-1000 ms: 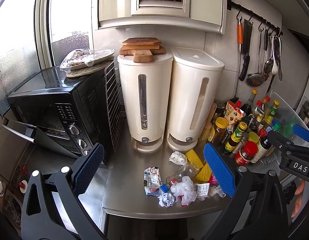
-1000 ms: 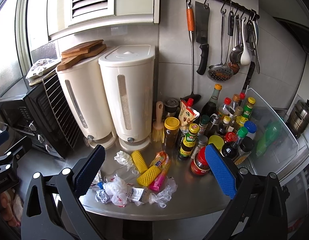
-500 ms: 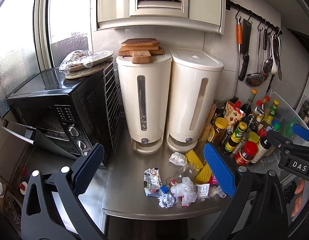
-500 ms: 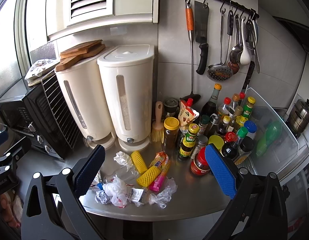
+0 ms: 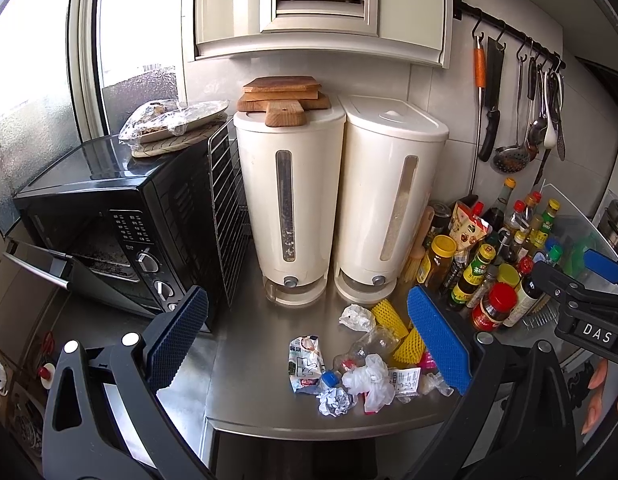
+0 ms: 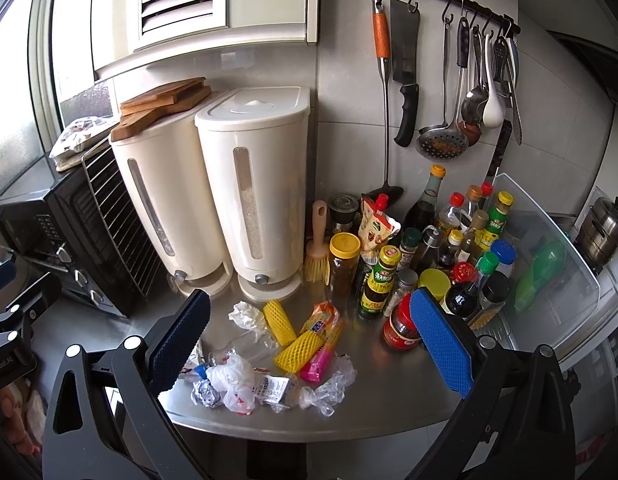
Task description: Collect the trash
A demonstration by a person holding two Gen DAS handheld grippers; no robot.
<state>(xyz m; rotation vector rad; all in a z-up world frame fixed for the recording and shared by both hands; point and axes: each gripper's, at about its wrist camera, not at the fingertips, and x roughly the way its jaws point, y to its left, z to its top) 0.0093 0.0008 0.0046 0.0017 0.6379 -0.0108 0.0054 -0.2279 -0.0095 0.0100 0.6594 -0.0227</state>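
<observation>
You've eased both grippers, left and right, very slightly in and down toward the trash on the worktop, so the whole kitchen scene sits a touch higher in each view.

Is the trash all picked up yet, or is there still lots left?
Nothing looks picked up yet. The left gripper and right gripper are both open and hold nothing. Left to do: the foil ball, white plastic bag, clear bottle, yellow foam nets and wrappers, all lying on the steel counter.
</observation>
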